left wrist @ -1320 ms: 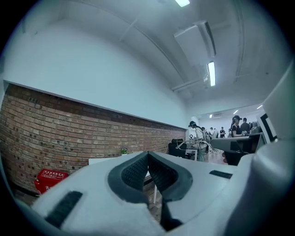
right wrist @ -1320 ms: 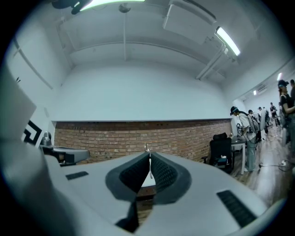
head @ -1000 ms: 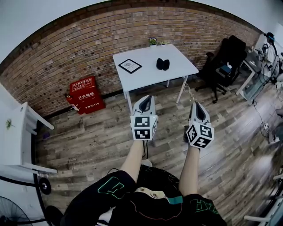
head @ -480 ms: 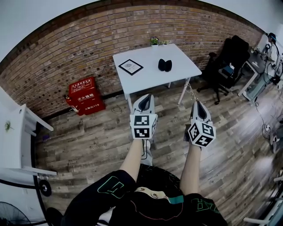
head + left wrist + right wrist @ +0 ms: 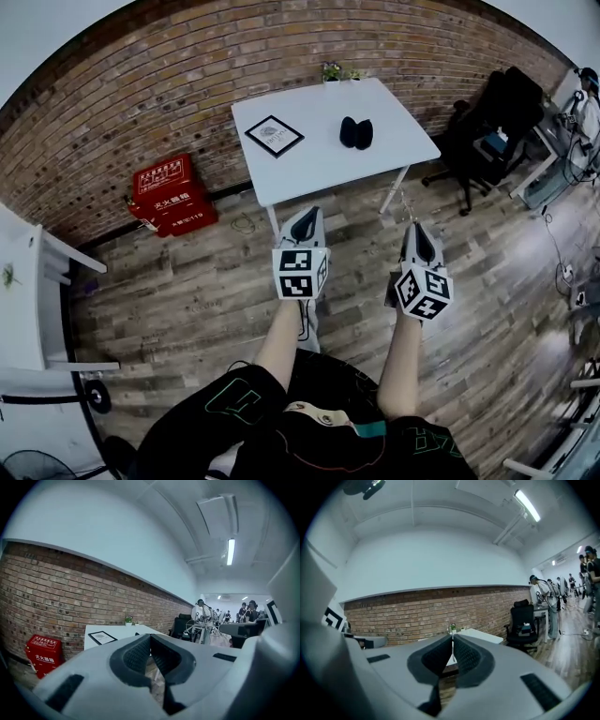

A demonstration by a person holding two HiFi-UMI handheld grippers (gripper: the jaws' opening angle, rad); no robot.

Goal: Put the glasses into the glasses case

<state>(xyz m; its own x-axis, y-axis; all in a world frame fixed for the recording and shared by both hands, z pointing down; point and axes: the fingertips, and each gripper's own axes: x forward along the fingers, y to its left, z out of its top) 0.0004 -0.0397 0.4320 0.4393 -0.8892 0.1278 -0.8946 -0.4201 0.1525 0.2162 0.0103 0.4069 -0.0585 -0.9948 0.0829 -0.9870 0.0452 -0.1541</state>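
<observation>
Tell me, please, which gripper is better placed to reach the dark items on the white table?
Left, marginally. In the head view the left gripper sits nearer the table edge and the dark items than the right gripper. Both are shut, empty and short of the table.

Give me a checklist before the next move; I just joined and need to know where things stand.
1. Left gripper empty, jaws together: ok.
2. Right gripper empty, jaws together: ok.
3. White table within reach: not ok, it stands well ahead.
4. Dark object on the table identified as glasses or case: cannot tell.
5. Framed card lying apart from it: ok.
</observation>
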